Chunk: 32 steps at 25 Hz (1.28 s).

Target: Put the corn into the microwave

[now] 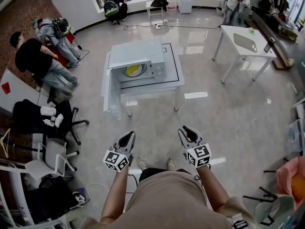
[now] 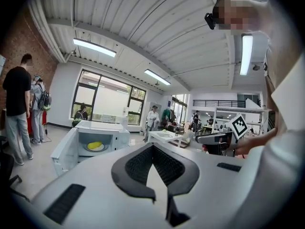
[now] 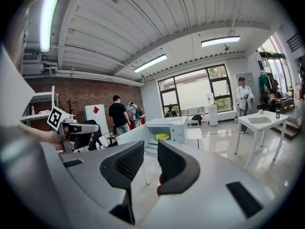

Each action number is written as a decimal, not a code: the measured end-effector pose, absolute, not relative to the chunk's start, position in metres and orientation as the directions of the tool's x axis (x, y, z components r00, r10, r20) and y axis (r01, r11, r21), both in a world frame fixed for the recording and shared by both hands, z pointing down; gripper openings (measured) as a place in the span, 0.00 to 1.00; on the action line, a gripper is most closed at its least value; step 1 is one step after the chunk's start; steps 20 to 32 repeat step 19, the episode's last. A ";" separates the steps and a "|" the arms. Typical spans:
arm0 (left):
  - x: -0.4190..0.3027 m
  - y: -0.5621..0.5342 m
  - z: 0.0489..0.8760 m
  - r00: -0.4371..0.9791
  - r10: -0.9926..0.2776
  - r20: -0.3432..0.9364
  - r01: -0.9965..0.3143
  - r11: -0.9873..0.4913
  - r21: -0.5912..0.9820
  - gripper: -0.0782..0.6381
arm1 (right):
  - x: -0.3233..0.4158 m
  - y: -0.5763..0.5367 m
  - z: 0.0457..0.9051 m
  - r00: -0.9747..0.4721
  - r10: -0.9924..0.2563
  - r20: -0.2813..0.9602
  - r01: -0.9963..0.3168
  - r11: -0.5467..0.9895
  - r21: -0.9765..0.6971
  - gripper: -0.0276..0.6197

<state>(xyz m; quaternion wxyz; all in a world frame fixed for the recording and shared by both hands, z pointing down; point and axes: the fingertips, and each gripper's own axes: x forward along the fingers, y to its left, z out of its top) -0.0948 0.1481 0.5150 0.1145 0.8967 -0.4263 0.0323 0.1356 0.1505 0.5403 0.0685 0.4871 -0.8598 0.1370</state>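
Note:
The yellow corn (image 1: 133,71) lies on a plate inside the white microwave (image 1: 143,56), whose door (image 1: 110,87) stands swung open to the left. Both gripper views show the corn far ahead, in the left gripper view (image 2: 94,146) and in the right gripper view (image 3: 161,137). My left gripper (image 1: 127,138) hangs well short of the microwave, its fingertips touching with nothing between them (image 2: 152,147). My right gripper (image 1: 187,132) is level beside it, with a narrow gap between its jaws (image 3: 150,156) and nothing in that gap.
The microwave sits on a low white table (image 1: 175,79). A second white table (image 1: 243,42) stands at the right. Office chairs (image 1: 47,123) and people (image 1: 33,56) are at the left. Shiny floor lies between me and the microwave.

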 end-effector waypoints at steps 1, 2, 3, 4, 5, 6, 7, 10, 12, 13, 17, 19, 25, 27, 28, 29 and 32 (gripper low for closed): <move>-0.097 0.150 0.514 0.633 -0.759 0.152 -0.773 -0.609 0.177 0.10 | 0.134 0.151 0.541 -0.516 -0.819 0.251 -0.856 0.485 -0.178 0.19; -0.099 0.152 0.515 0.630 -0.762 0.150 -0.775 -0.606 0.181 0.10 | 0.131 0.152 0.540 -0.520 -0.817 0.247 -0.853 0.486 -0.188 0.19; -0.102 0.154 0.518 0.627 -0.764 0.152 -0.777 -0.599 0.191 0.10 | 0.127 0.153 0.538 -0.527 -0.815 0.239 -0.849 0.492 -0.194 0.19; -0.104 0.157 0.522 0.623 -0.766 0.157 -0.780 -0.592 0.205 0.10 | 0.124 0.155 0.536 -0.534 -0.813 0.230 -0.844 0.499 -0.196 0.19; -0.106 0.161 0.528 0.620 -0.767 0.164 -0.781 -0.584 0.221 0.10 | 0.122 0.158 0.533 -0.541 -0.811 0.222 -0.840 0.506 -0.198 0.19; -0.108 0.165 0.532 0.618 -0.768 0.171 -0.782 -0.577 0.234 0.10 | 0.121 0.160 0.531 -0.547 -0.809 0.216 -0.836 0.510 -0.203 0.19; -0.108 0.169 0.535 0.617 -0.767 0.177 -0.783 -0.573 0.242 0.10 | 0.121 0.162 0.530 -0.550 -0.808 0.213 -0.833 0.511 -0.212 0.19; -0.107 0.175 0.538 0.617 -0.766 0.181 -0.782 -0.573 0.243 0.10 | 0.124 0.167 0.533 -0.553 -0.805 0.217 -0.830 0.508 -0.231 0.19; -0.104 0.176 0.538 0.621 -0.762 0.181 -0.779 -0.578 0.242 0.10 | 0.124 0.173 0.534 -0.568 -0.794 0.217 -0.820 0.524 -0.230 0.19; -0.102 0.177 0.538 0.625 -0.760 0.181 -0.777 -0.581 0.244 0.10 | 0.122 0.177 0.532 -0.588 -0.781 0.210 -0.807 0.548 -0.220 0.19; -0.085 0.182 0.536 0.641 -0.745 0.182 -0.763 -0.597 0.247 0.10 | 0.109 0.203 0.516 -0.685 -0.708 0.170 -0.727 0.676 -0.115 0.19; -0.075 0.184 0.536 0.651 -0.737 0.181 -0.756 -0.607 0.247 0.10 | 0.105 0.213 0.512 -0.715 -0.680 0.160 -0.696 0.715 -0.073 0.19; -0.075 0.184 0.536 0.651 -0.737 0.181 -0.756 -0.607 0.247 0.10 | 0.105 0.213 0.512 -0.715 -0.680 0.160 -0.696 0.715 -0.073 0.19; -0.075 0.184 0.536 0.651 -0.737 0.181 -0.756 -0.607 0.247 0.10 | 0.105 0.213 0.512 -0.715 -0.680 0.160 -0.696 0.715 -0.073 0.19; -0.075 0.184 0.536 0.651 -0.737 0.181 -0.756 -0.607 0.247 0.10 | 0.105 0.213 0.512 -0.715 -0.680 0.160 -0.696 0.715 -0.073 0.19; -0.075 0.184 0.536 0.651 -0.737 0.181 -0.756 -0.607 0.247 0.10 | 0.105 0.213 0.512 -0.715 -0.680 0.160 -0.696 0.715 -0.073 0.19; -0.075 0.184 0.536 0.651 -0.737 0.181 -0.756 -0.607 0.247 0.10 | 0.105 0.213 0.512 -0.715 -0.680 0.160 -0.696 0.715 -0.073 0.19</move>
